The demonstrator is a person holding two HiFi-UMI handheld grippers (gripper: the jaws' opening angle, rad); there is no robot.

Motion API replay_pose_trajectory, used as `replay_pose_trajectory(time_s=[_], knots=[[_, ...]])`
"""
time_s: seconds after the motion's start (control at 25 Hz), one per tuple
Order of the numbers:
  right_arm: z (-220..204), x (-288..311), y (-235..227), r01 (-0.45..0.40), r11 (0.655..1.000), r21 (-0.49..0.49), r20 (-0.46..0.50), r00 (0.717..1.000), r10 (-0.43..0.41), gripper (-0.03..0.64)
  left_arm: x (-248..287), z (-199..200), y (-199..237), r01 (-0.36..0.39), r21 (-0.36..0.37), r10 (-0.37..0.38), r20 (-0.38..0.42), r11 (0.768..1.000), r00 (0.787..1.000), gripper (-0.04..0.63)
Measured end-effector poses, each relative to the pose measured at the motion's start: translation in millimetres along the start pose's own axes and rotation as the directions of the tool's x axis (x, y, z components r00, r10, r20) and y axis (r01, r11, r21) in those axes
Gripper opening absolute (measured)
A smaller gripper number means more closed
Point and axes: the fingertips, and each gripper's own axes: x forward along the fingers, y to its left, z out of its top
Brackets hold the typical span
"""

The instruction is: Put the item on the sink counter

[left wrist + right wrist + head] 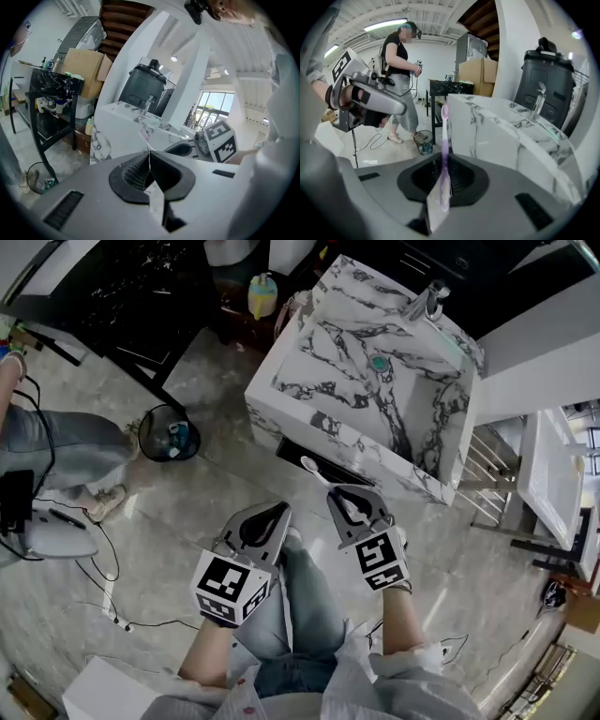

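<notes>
A pale pink toothbrush stands upright between the jaws of my right gripper, which is shut on its handle. In the head view the toothbrush sticks out forward of the right gripper, toward the front edge of the marble sink counter. My left gripper hangs beside it on the left, shut with nothing in it. In the left gripper view its jaws meet, and the right gripper's marker cube shows beyond them. The faucet stands at the sink's far rim.
A black bin stands on the floor left of the sink. A black table is at the far left, a yellow bottle beyond the sink. A second person stands by the table. Cables lie on the floor.
</notes>
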Motion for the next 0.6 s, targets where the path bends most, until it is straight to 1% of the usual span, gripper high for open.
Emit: replay_pose_trajectory(time_s=[0.2, 0.48, 0.6], knots=[[-44, 49, 3, -0.005, 1.000, 0.002, -0.026, 1.000, 0.005, 0.052, 22, -45, 27, -0.006, -0.003, 0.006, -0.002, 1.000, 1.000, 0.020], [-95, 109, 2, 0.033, 0.999, -0.008, -0.031, 0.999, -0.033, 0.052, 50, -96, 58, -0.006, -0.007, 0.006, 0.013, 1.000, 1.000, 0.020], [-115, 132, -1, 0.054, 0.998, -0.036, -0.041, 0.998, -0.056, 0.052, 59, -120, 72, -0.008, -0.009, 0.008, 0.011, 1.000, 1.000, 0.020]])
